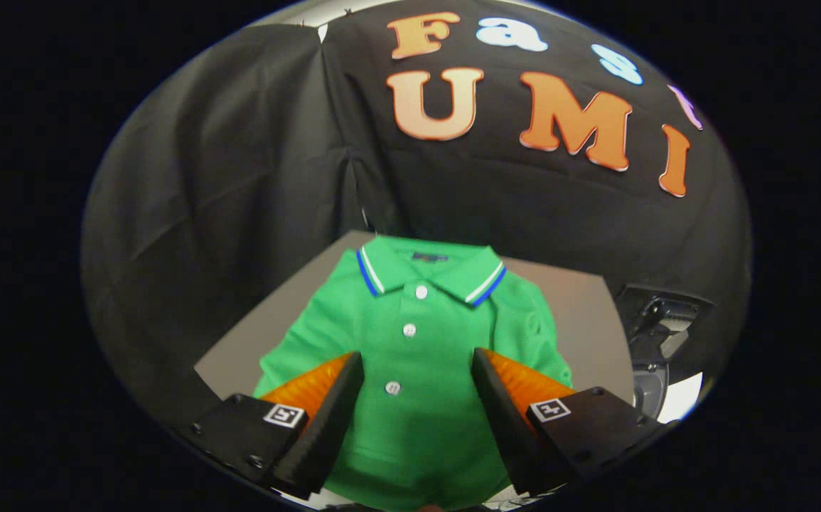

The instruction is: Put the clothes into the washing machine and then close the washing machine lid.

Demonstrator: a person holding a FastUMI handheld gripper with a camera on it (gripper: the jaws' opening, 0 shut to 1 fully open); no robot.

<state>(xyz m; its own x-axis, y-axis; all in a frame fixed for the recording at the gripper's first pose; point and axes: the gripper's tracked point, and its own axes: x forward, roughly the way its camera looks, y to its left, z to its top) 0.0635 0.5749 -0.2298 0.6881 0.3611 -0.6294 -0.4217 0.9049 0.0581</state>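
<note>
With its fingers spread wide, the hand-held gripper (417, 398) hovers over the green polo shirt (417, 334) lying flat on the table (588, 313) between them, and should pinch a central fabric fold firmly.

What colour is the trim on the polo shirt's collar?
White and blue stripes on the green polo shirt's collar, seen in the gripper view.

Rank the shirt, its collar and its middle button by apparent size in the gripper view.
1. shirt, between the open gripper's fingers
2. collar
3. middle button
</note>
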